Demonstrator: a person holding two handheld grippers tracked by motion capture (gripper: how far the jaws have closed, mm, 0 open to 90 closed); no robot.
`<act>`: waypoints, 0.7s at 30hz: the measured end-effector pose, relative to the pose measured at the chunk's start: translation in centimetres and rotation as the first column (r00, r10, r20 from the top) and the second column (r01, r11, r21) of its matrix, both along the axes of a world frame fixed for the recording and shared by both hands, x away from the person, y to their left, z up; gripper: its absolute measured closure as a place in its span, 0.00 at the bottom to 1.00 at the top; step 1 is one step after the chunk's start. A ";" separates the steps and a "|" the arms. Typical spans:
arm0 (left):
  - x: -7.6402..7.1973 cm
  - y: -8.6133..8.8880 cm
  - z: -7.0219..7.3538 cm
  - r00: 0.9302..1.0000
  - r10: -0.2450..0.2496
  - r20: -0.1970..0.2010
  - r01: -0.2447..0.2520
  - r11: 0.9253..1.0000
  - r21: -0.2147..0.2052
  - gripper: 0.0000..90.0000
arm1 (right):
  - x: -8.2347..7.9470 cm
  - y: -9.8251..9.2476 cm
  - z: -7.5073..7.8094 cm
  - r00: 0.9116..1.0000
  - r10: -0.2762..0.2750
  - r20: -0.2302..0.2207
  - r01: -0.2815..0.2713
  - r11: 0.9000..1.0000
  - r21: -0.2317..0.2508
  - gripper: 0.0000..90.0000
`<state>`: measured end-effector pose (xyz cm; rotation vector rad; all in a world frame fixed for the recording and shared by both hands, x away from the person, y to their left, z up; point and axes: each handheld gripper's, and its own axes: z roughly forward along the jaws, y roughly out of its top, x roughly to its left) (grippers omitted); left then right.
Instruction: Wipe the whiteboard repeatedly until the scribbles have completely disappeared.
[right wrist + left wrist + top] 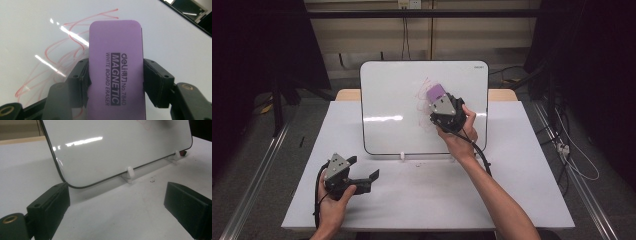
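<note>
Purple eraser [116, 67] sat clamped in the right gripper [443, 102] on the whiteboard [392, 100], red scribbles [62, 57] mostly left; left gripper [362, 172] idle, jaws apart

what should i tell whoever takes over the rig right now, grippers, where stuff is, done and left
Right gripper: shut on the purple eraser, held against the whiteboard over the red scribbles.
Left gripper: open, holding nothing, low over the table in front of the board's lower left corner.
Whiteboard: propped tilted on small white clips at the back of the table.
Done: eraser picked up and brought to the marks.
Left: red lines show left of and above the eraser, so wiping is not finished; then the eraser probably has to be set down.
</note>
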<state>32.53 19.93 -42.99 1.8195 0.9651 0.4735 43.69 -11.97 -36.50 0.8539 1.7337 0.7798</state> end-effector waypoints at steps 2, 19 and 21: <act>0.0 0.0 0.0 1.000 0.000 0.000 0.000 1.000 -0.001 0.07 | -0.1 0.1 -0.1 1.000 -0.002 -0.001 0.002 1.000 -0.004 0.47; 0.1 0.0 -0.1 1.000 -0.002 -0.005 0.002 1.000 0.004 0.07 | 0.1 -0.9 0.5 1.000 -0.001 -0.018 0.001 1.000 0.002 0.47; 0.1 0.0 -0.1 1.000 -0.001 -0.005 0.001 1.000 0.003 0.07 | 0.7 -1.7 1.2 1.000 -0.025 -0.012 0.026 1.000 0.006 0.47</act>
